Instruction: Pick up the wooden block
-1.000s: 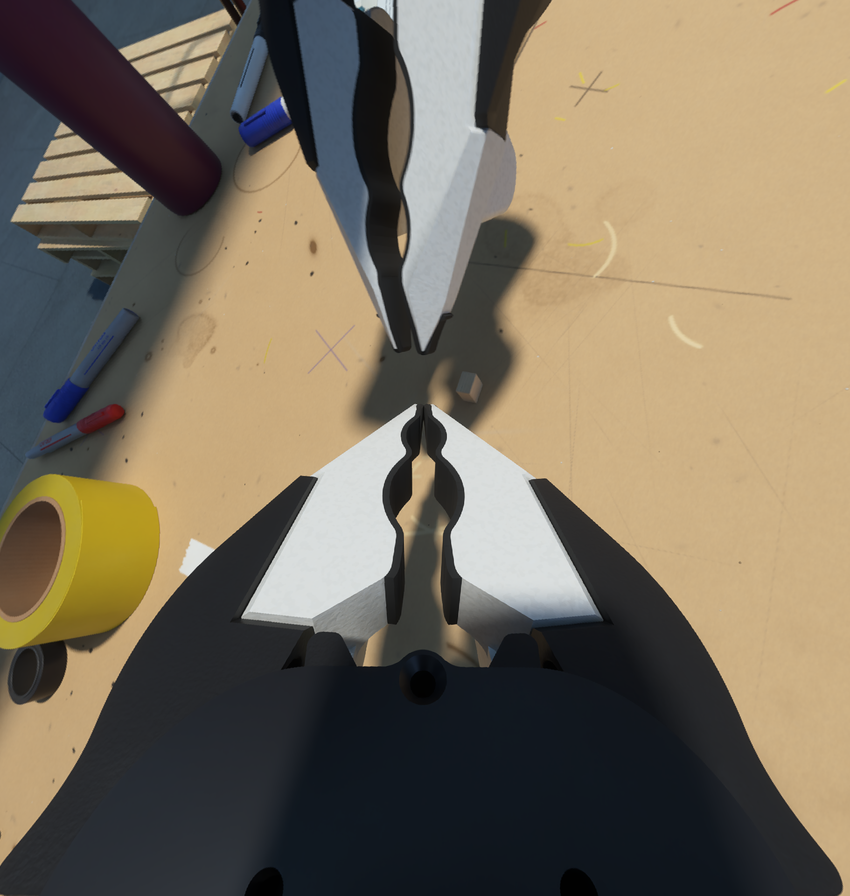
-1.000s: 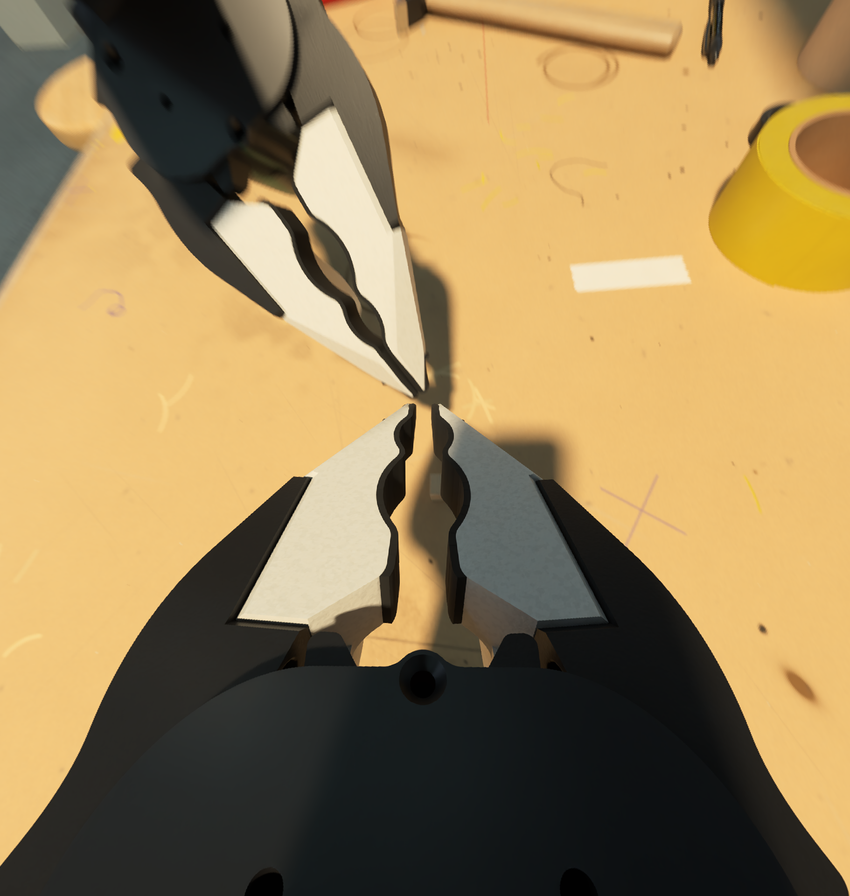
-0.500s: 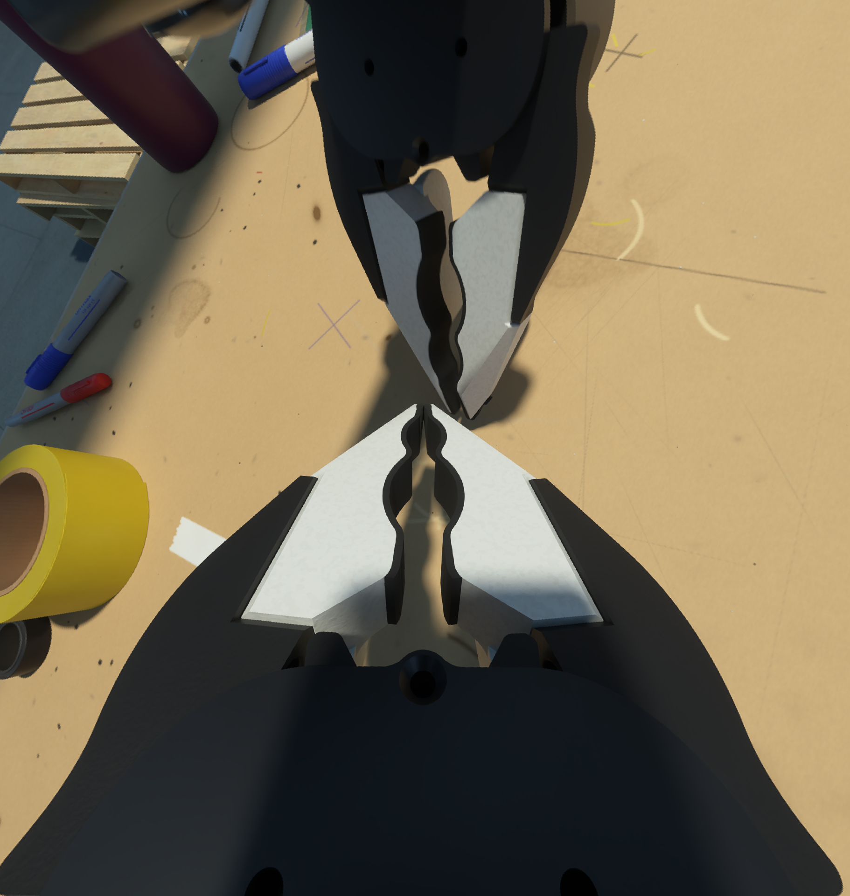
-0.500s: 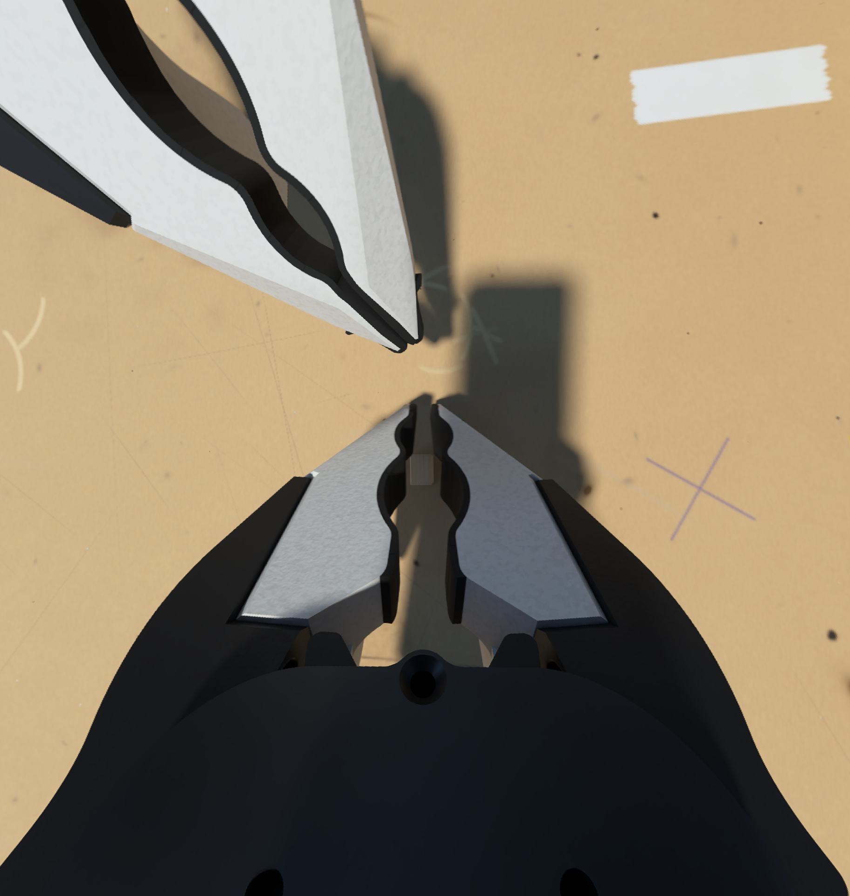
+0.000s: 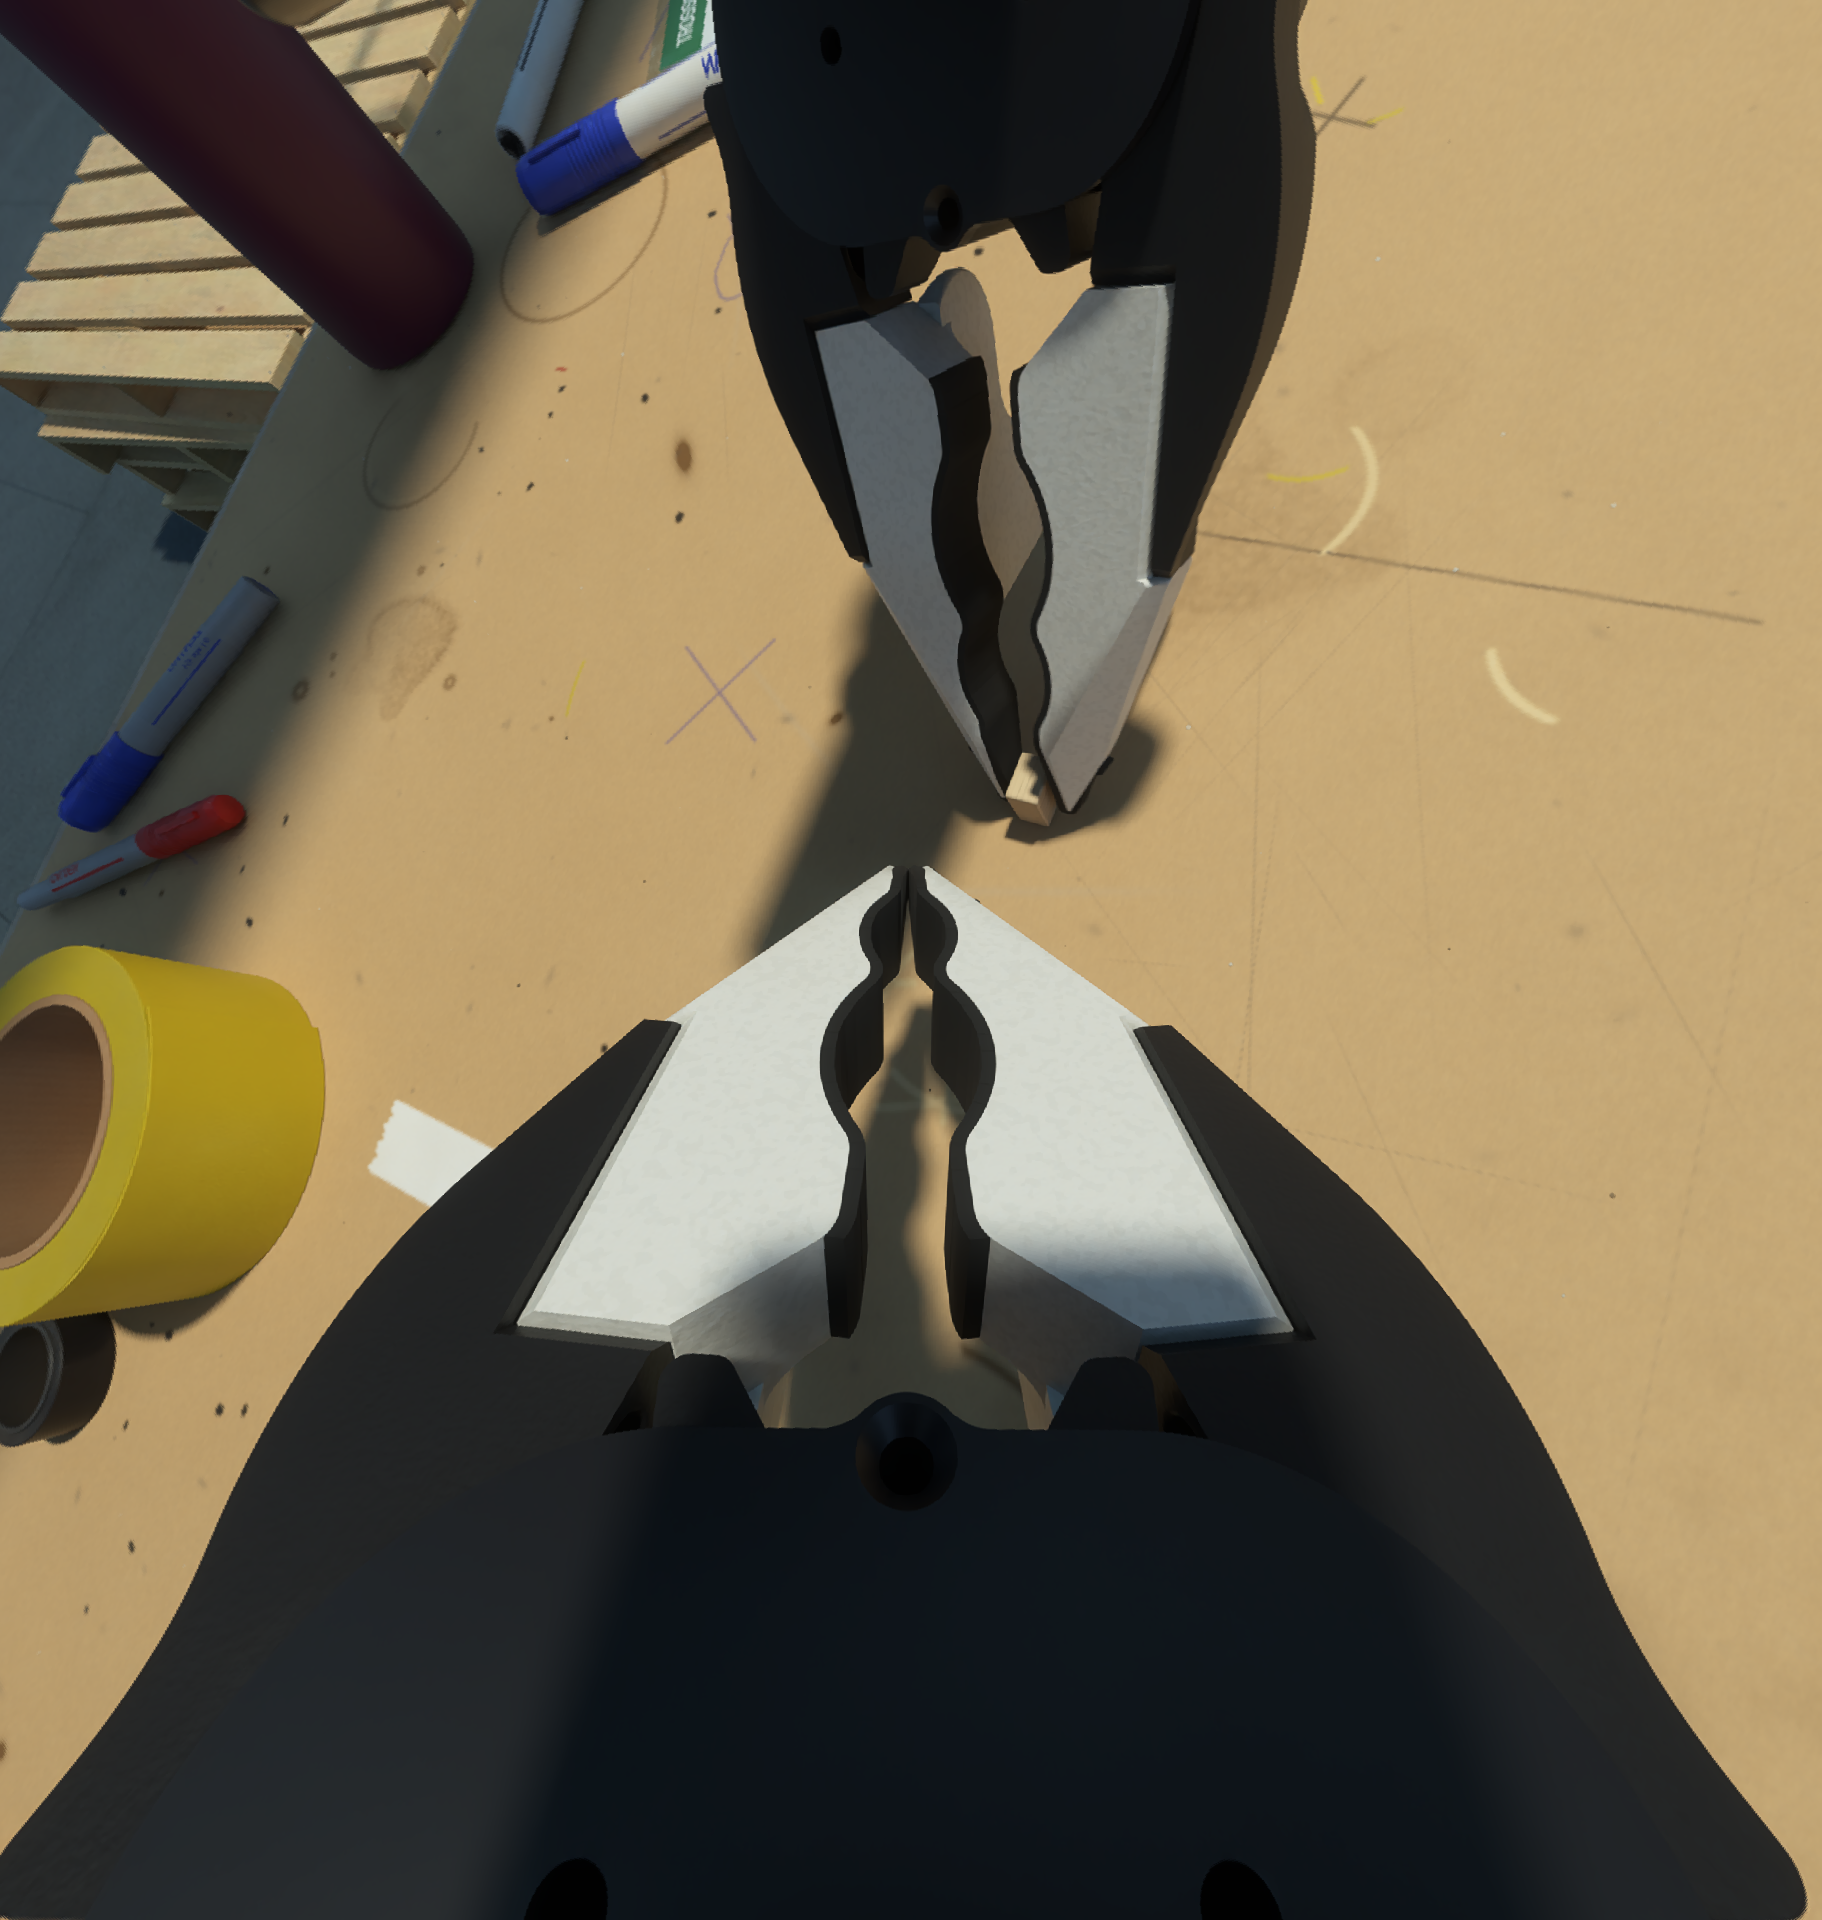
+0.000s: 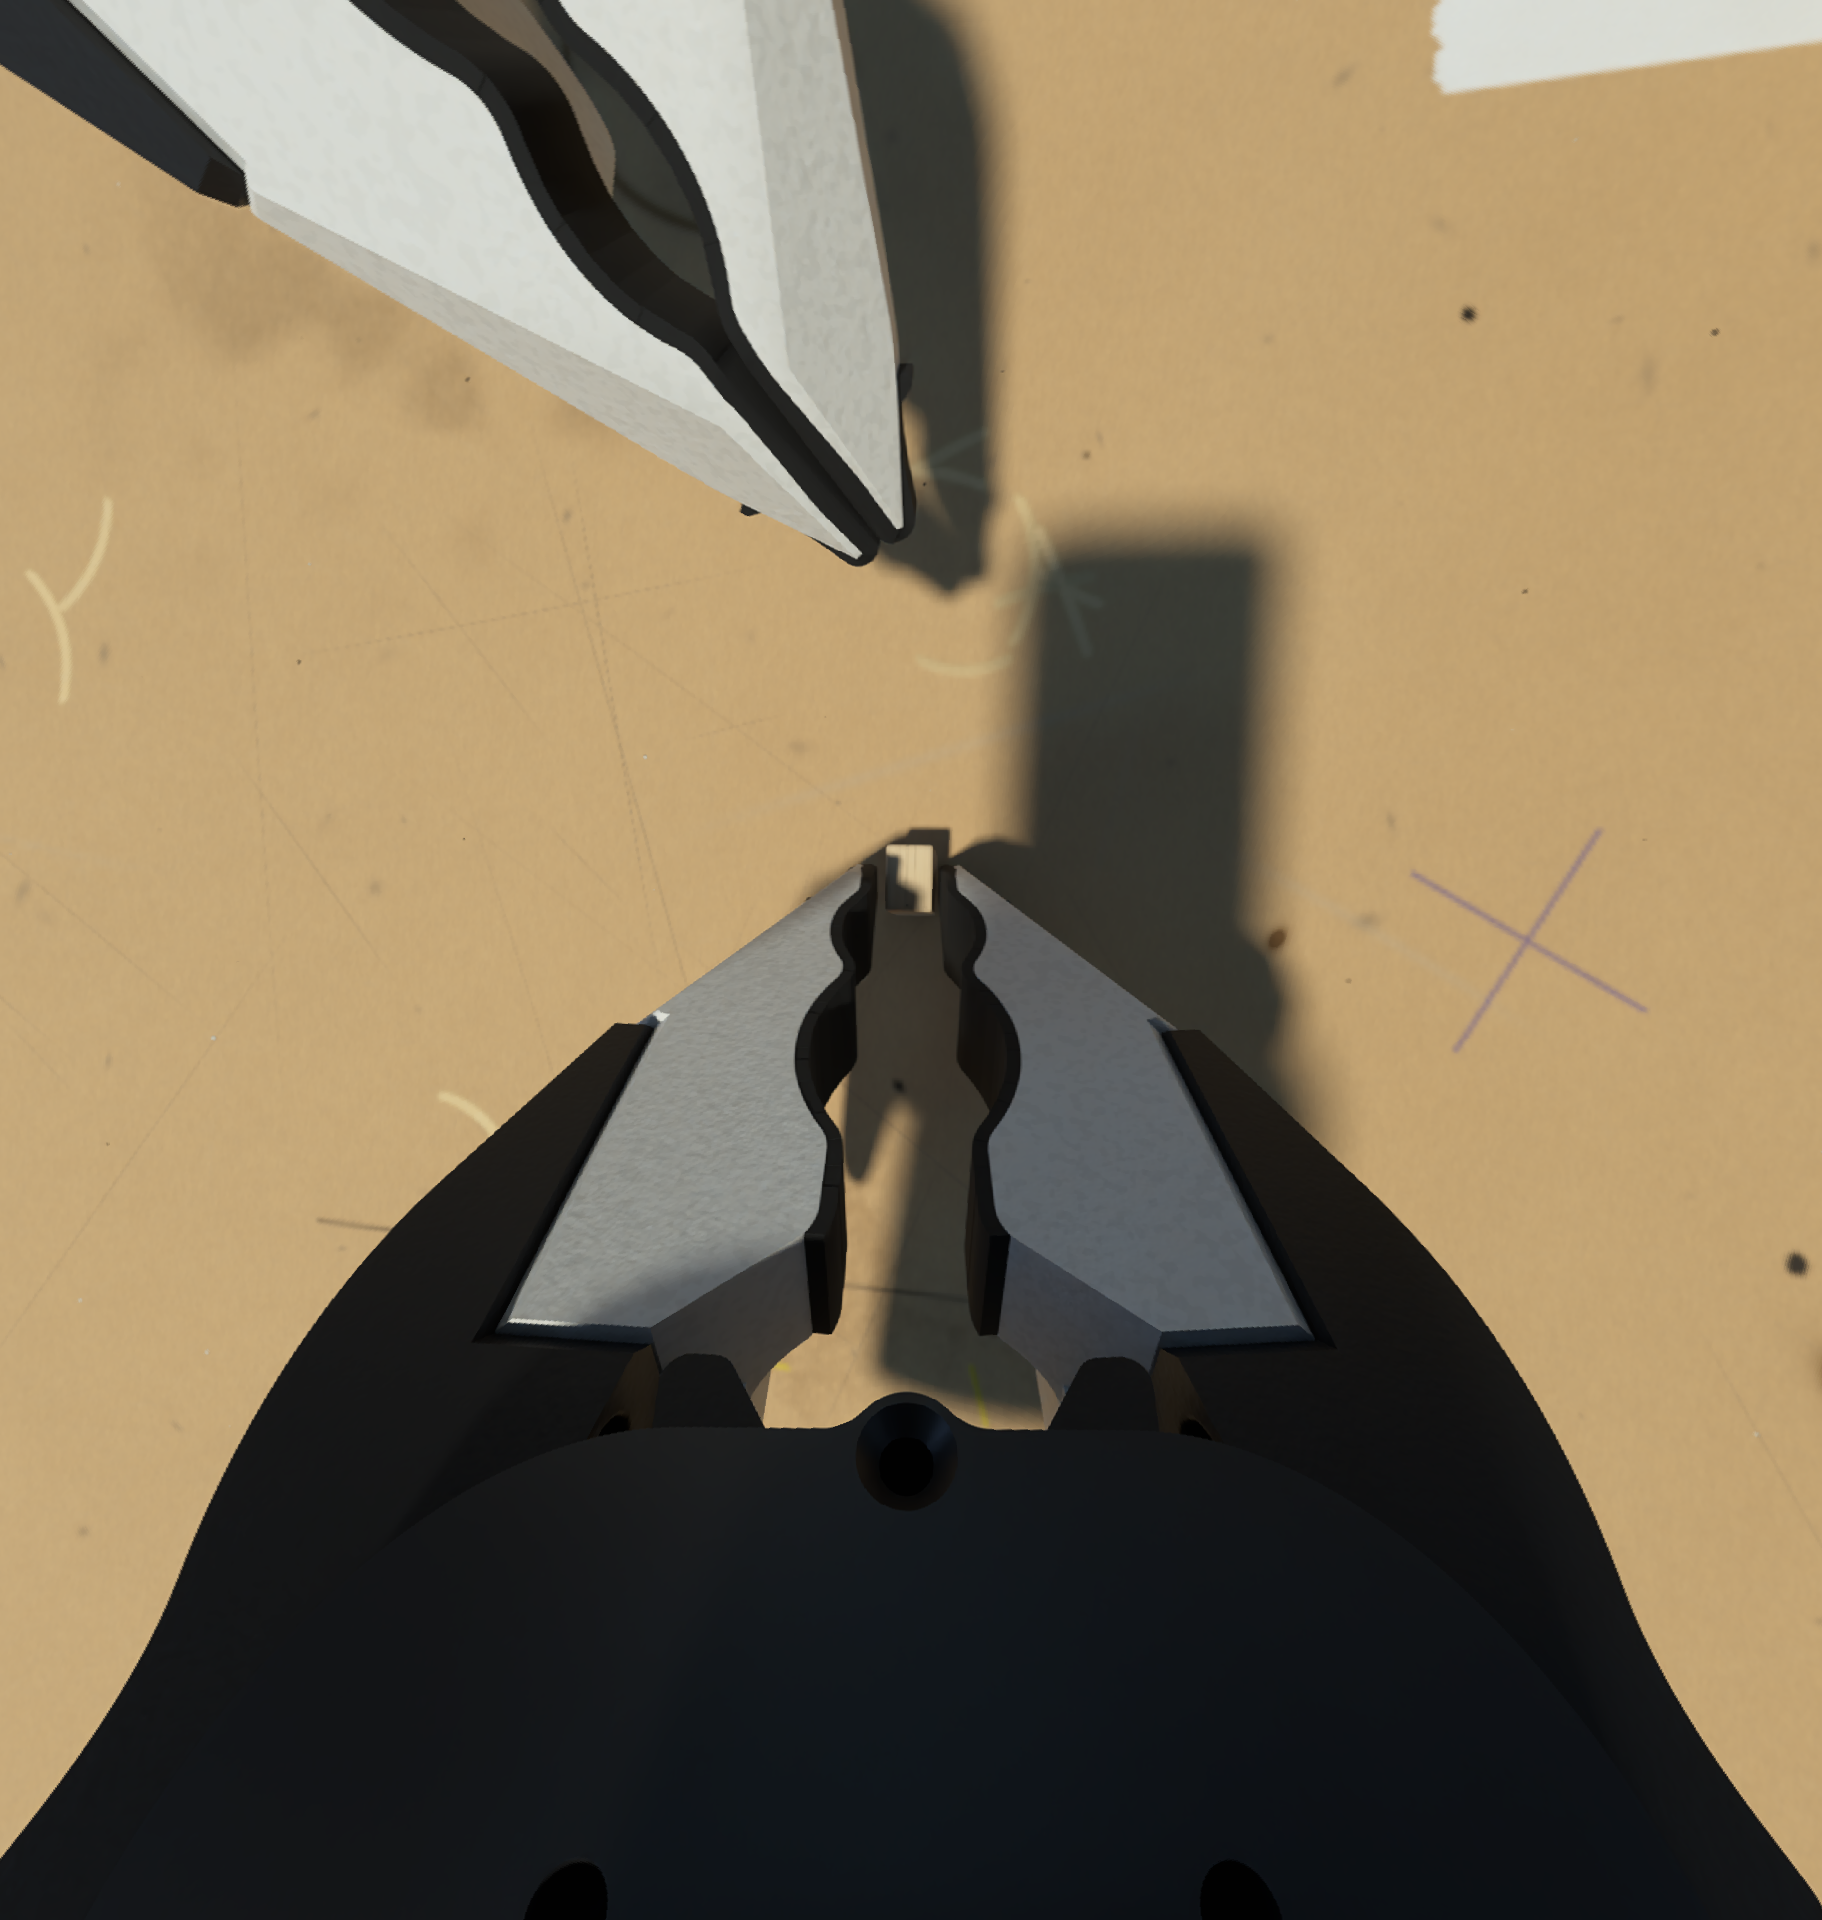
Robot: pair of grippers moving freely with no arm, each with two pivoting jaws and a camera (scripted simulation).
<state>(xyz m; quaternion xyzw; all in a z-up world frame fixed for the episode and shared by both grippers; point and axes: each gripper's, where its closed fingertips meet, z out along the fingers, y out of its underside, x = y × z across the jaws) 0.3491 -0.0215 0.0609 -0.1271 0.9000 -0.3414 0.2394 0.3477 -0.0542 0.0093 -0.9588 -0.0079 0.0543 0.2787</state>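
The wooden block [image 6: 909, 878] is a tiny pale cube on the tan tabletop. My right gripper [image 6: 909, 883] is down at the table, its two fingertips closed on the block's sides. In the left wrist view the block [image 5: 1027, 800] pokes out from the tips of the right gripper [image 5: 1034, 802], which points toward the camera. My left gripper [image 5: 907, 875] is shut and empty, a short way in front of the block. It also shows in the right wrist view [image 6: 876, 540], above and left of the block.
A yellow tape roll [image 5: 128, 1132] and a small black ring [image 5: 39, 1377] sit at the left. Markers [image 5: 159, 707] lie near the table's left edge, beside a dark maroon cylinder [image 5: 263, 177] and a wooden pallet [image 5: 148, 343]. A white tape strip [image 6: 1655, 42] lies farther off.
The right gripper has come down to the table, its tips a little wider and now around the block. The left gripper stays shut and has barely moved.
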